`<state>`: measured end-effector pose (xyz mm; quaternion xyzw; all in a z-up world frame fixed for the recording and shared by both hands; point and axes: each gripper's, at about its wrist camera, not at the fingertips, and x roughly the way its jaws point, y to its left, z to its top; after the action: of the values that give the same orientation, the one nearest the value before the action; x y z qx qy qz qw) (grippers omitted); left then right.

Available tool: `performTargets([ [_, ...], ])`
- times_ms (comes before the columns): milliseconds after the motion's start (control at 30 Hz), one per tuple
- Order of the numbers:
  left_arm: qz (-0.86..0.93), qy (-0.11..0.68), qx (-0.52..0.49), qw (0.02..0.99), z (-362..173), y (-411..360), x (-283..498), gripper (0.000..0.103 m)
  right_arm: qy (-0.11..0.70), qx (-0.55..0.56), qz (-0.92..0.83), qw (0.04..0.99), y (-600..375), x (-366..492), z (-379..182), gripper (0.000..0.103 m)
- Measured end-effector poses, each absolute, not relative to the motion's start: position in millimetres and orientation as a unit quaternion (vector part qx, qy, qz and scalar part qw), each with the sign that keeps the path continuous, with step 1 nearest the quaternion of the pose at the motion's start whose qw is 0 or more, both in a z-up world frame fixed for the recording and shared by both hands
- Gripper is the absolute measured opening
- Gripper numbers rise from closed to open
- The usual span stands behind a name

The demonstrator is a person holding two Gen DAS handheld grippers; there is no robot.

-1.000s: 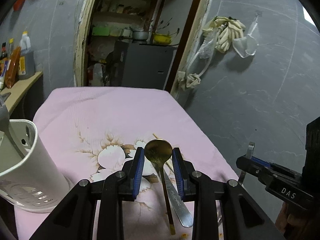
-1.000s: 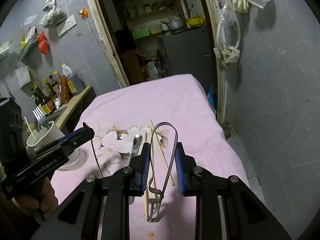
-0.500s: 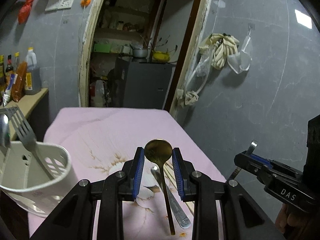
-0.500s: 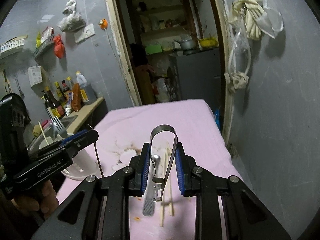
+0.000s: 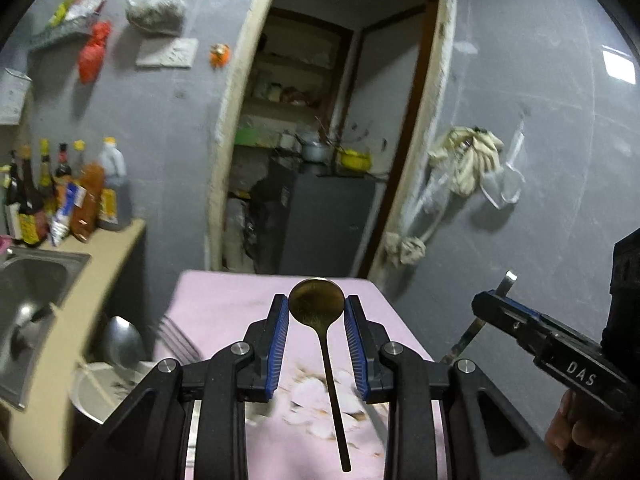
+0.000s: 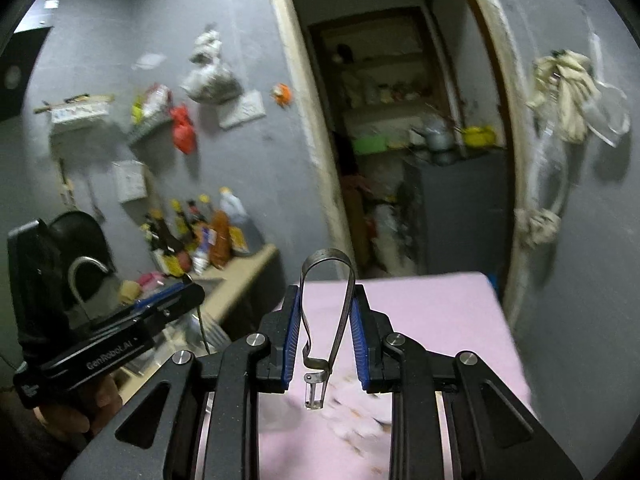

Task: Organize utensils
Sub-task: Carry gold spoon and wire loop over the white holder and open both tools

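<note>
My left gripper is shut on the bowl of a brass-coloured spoon, and its thin handle hangs down over the pink floral cloth. In the right wrist view my right gripper is shut on a steel peeler with a looped handle, blade end hanging down. Both are held well above the table. A white utensil holder stands at the lower left, blurred, with a steel spoon and a fork in it. Each gripper shows in the other's view: the right gripper, the left gripper.
A steel sink and a counter with sauce bottles lie left of the table. An open doorway faces me past the table's far edge. A grey wall with hanging cloths runs close along the right. Utensils on the cloth are blurred.
Both grippers have risen with the spoon and the peeler still gripped, and the views have tilted up. The table and the holder have sunk low in the frames.
</note>
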<state>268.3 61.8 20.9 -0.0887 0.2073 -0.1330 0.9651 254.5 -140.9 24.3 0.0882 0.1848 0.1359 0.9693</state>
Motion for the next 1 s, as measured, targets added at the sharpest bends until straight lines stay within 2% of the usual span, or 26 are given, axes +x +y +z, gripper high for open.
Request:
performTargets([
  [233, -0.059, 0.178, -0.106, 0.977, 44.9, 129.5, 262.6, 0.027, 0.159, 0.086, 0.207, 0.961, -82.6, 270.8, 33.5, 0.021],
  [533, 0.024, 0.182, -0.131, 0.974, 32.0, 205.7, 269.7, 0.027, 0.201, 0.073, 0.221, 0.952, -40.1, 294.2, -0.1, 0.021],
  [1000, 0.061, 0.191, -0.141, 0.969, -6.5, 219.1, 299.1, 0.027, 0.254, 0.058, 0.210, 0.942, -26.4, 319.2, -40.3, 0.021],
])
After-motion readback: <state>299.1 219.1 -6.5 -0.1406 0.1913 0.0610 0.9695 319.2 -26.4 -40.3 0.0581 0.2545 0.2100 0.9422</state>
